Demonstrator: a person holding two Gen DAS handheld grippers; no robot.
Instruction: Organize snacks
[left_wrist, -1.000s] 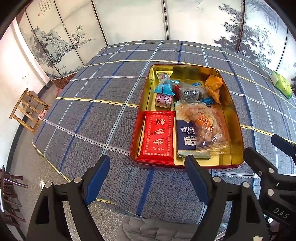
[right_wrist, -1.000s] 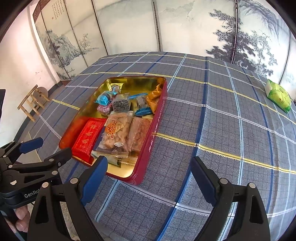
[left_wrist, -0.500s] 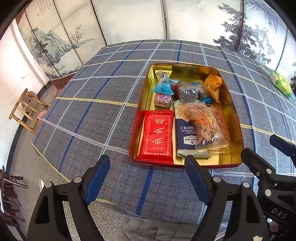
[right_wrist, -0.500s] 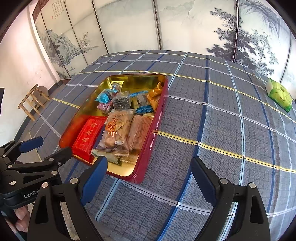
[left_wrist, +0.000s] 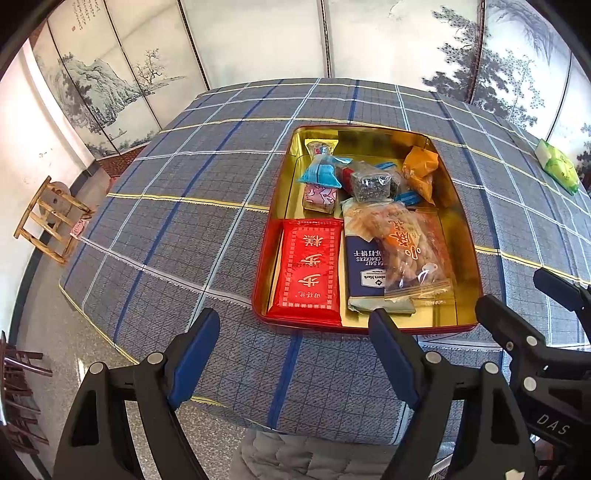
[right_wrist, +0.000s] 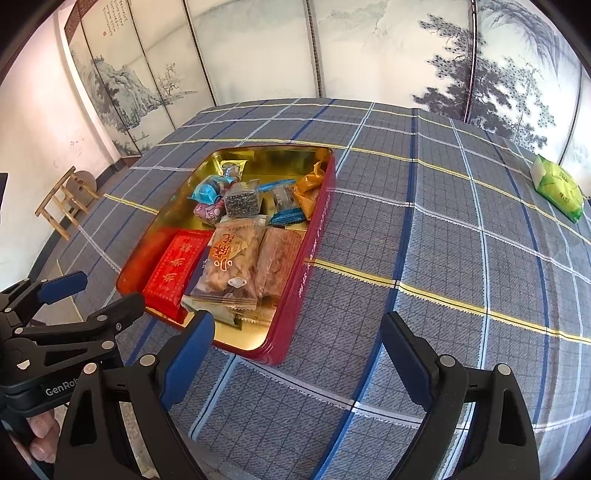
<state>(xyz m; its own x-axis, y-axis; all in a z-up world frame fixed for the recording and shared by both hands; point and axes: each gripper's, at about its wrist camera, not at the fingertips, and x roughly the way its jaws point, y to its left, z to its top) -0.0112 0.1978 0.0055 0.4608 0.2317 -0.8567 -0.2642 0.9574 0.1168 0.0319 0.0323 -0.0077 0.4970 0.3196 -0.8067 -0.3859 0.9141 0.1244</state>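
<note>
A red tin tray with a gold inside (left_wrist: 463, 218) (right_wrist: 314, 254) sits on the checked tablecloth and holds several snacks: a red packet (left_wrist: 308, 267) (right_wrist: 173, 266), a clear bag of fried snacks (left_wrist: 402, 247) (right_wrist: 231, 262), a navy cracker pack (left_wrist: 364, 266), an orange packet (left_wrist: 419, 171) (right_wrist: 308, 192) and small sweets (left_wrist: 321, 171). A green snack bag (left_wrist: 557, 166) (right_wrist: 557, 186) lies alone at the table's far right. My left gripper (left_wrist: 295, 354) is open and empty before the tray's near edge. My right gripper (right_wrist: 299, 356) is open and empty over the tray's near right corner.
The table's near edge (left_wrist: 236, 417) runs just under both grippers, with a grey cushion (left_wrist: 306, 458) below it. A wooden stool (left_wrist: 50, 218) (right_wrist: 68, 199) stands on the floor at the left. Painted folding screens (left_wrist: 258, 40) close off the back.
Both grippers have drifted slightly; the tray sits a little lower and nearer in the views. Nothing was taken hold of or let go.
</note>
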